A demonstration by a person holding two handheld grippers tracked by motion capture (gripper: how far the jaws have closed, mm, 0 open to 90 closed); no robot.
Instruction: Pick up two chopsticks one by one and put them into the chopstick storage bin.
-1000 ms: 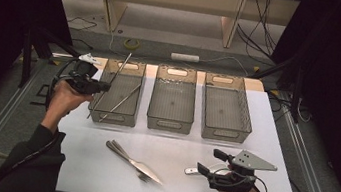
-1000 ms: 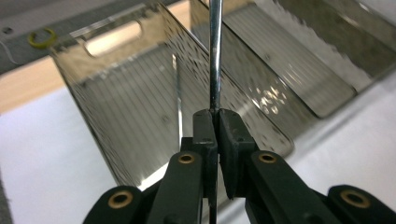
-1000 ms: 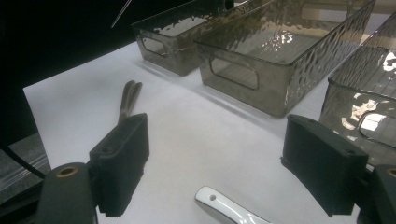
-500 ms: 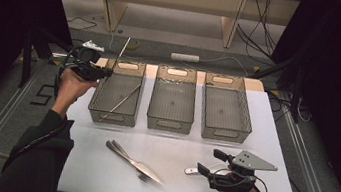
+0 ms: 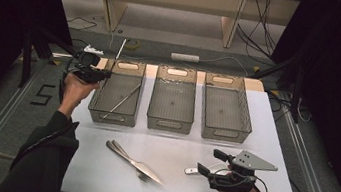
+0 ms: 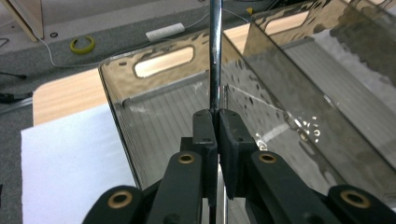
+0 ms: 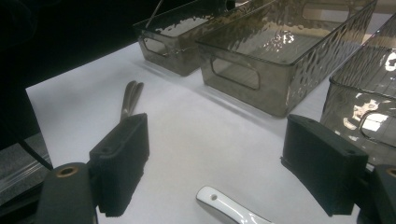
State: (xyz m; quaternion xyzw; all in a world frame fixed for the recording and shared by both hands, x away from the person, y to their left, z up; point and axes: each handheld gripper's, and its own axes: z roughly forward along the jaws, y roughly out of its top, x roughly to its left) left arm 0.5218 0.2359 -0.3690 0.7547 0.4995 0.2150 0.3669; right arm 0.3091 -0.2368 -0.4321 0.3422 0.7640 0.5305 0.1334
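Beside the fork [image 5: 141, 166], a white handle [image 5: 193, 170] lies.

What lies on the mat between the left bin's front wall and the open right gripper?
In the high view, a fork and knife lie side by side on the white mat between the left bin and the right gripper; a white handle lies just beside that gripper.

A black "5" [image 5: 43, 95] on the grey floor [image 5: 1, 102]

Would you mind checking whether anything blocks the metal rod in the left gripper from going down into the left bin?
Nothing visible does. The left gripper holds the rod over the open left bin, where another rod already lies.
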